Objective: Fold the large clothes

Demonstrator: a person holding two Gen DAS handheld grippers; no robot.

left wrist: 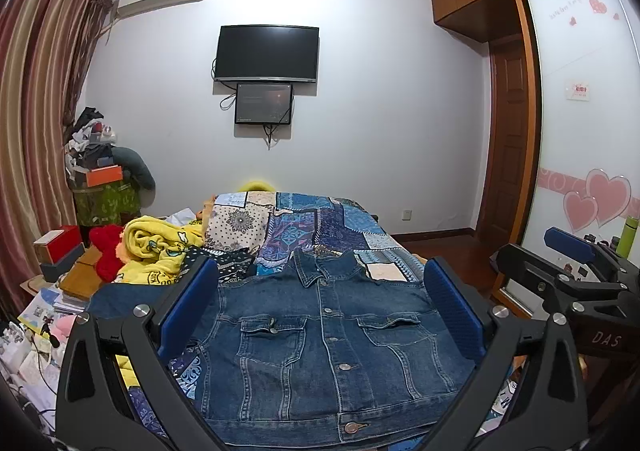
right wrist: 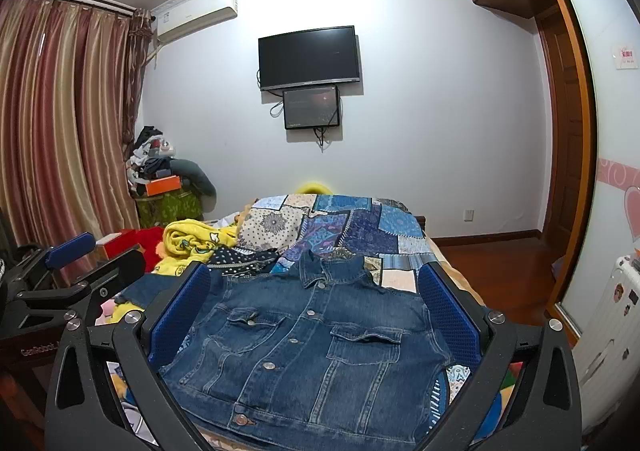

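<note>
Left wrist view: the left gripper (left wrist: 320, 307) hangs above the bed with its blue-padded fingers (left wrist: 188, 307) spread wide and nothing between them — released, framing the denim jacket (left wrist: 324, 351) below. The jacket lies front-up on the patchwork quilt (left wrist: 312, 227), collar toward the far wall, hem nearest the camera. The front is buttoned and both chest pockets show. A strip of denim juts out to the left, probably a sleeve; I cannot see a sleeve on the other side. The right gripper (left wrist: 568, 247) shows at the right edge, off the bed side, but from here I cannot tell how far its jaws stand apart. Hanging high and centred suits surveying the garment before picking a grab point.

Right wrist view: the right gripper (right wrist: 316, 307) is likewise wide apart and empty, hovering over the same jacket (right wrist: 312, 351), seen from a little further right so the body looks skewed. The denim is stiff-looking and mostly flat, with slight ripples near the pockets. The left gripper's finger (right wrist: 70, 249) appears at the left edge. A yellow blanket (right wrist: 192, 239) is bunched on the bed's left side, close to the stray denim strip — a fold carried that way could catch it.
</note>
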